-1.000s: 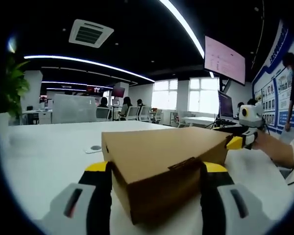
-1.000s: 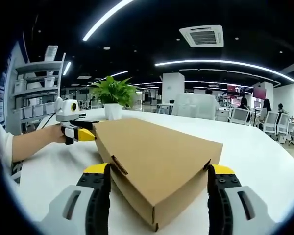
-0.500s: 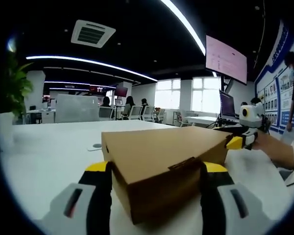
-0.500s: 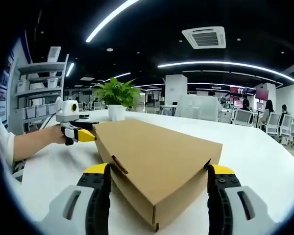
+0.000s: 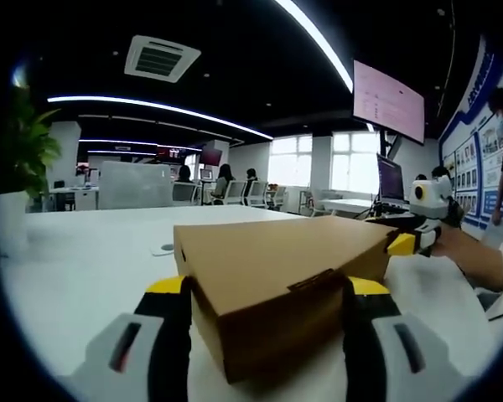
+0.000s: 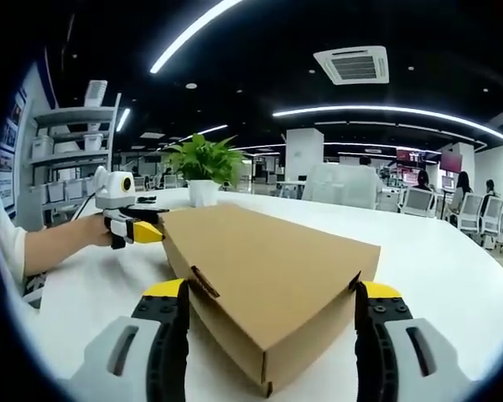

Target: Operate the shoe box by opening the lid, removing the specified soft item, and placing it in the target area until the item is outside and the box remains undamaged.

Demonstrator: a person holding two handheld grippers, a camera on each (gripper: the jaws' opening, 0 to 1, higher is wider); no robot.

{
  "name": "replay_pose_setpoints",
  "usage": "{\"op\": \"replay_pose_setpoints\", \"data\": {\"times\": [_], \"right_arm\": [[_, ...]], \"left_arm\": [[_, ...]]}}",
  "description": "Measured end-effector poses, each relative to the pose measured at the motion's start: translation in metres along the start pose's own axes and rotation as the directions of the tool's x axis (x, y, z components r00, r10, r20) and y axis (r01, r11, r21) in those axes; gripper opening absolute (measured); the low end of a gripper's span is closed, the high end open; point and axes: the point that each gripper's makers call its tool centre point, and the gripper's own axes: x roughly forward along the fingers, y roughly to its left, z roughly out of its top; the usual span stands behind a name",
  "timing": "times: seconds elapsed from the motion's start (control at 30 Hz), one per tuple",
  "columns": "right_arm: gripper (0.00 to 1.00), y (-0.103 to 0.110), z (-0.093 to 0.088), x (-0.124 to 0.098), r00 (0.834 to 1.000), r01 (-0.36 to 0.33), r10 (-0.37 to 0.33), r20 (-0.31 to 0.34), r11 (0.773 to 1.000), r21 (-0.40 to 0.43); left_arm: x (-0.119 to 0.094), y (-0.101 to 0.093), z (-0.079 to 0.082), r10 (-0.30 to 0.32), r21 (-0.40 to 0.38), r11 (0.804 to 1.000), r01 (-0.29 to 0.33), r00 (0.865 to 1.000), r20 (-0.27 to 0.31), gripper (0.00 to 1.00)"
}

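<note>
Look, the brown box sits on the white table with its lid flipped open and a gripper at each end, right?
Not quite. The box sits on the white table with its lid shut flat, as the right gripper view shows. The left gripper and right gripper are at its two ends.

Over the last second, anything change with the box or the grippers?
Nothing visibly changed. The cardboard shoe box stays closed on the white table, with the left gripper and right gripper still straddling opposite ends; only the cameras tilted slightly.
</note>
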Motion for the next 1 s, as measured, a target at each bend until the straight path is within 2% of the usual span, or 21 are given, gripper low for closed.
{"op": "replay_pose_setpoints", "data": {"times": [0.37,0.5,0.73,0.8,1.0], "right_arm": [[0.83,0.006,0.000,-0.003,0.999,-0.027,0.027,-0.018,1.000,-0.012],[0.83,0.008,-0.001,-0.004,0.999,-0.029,0.029,-0.017,1.000,-0.011],[0.84,0.010,-0.001,-0.005,0.999,-0.047,0.047,-0.013,0.999,-0.021],[0.84,0.012,-0.004,-0.004,0.998,-0.050,0.048,-0.029,0.996,-0.067],[0.85,0.014,-0.003,-0.005,0.998,-0.061,0.060,-0.030,0.996,-0.057]], "left_arm": [[-0.013,-0.015,-0.002,0.026,0.000,1.000,-0.026,1.000,-0.007,0.74],[-0.016,-0.017,-0.003,0.032,-0.002,0.999,-0.032,0.999,0.011,0.74],[-0.020,-0.015,-0.002,0.050,-0.002,0.999,-0.050,0.999,0.005,0.74],[-0.022,-0.017,-0.003,0.061,-0.002,0.998,-0.061,0.998,-0.009,0.74],[-0.027,-0.014,-0.004,0.074,-0.001,0.997,-0.074,0.997,-0.018,0.74]]}}
